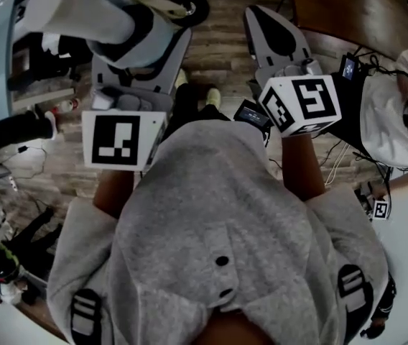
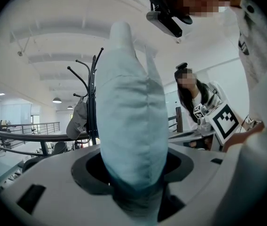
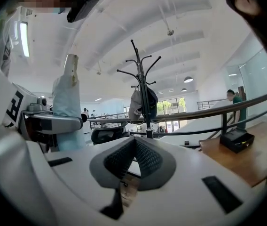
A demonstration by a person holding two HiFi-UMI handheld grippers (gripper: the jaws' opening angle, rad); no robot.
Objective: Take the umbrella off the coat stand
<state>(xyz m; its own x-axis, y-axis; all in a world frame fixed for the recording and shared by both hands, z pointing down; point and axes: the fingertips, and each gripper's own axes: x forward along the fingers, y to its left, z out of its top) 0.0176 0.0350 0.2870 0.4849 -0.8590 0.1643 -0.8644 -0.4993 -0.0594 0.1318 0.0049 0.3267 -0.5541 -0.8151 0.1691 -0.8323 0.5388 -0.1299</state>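
A folded pale blue umbrella (image 2: 131,121) stands up between the jaws of my left gripper (image 2: 133,175), which is shut on its lower part. In the head view the umbrella (image 1: 82,16) sticks out from the left gripper (image 1: 143,45) towards the upper left. In the right gripper view the umbrella (image 3: 67,98) shows at left. The black coat stand (image 3: 143,93) rises ahead, apart from both grippers, with a grey cap (image 3: 140,102) on it. The stand (image 2: 92,102) also shows left of the umbrella. My right gripper (image 3: 134,144) is shut, its pads meeting on nothing.
A curved railing (image 3: 208,114) runs behind the stand. A wooden table (image 3: 246,161) with a black box (image 3: 237,139) is at right. Another person (image 2: 194,102) with a marker cube stands to my right. Cables and clutter (image 1: 17,228) lie on the floor at left.
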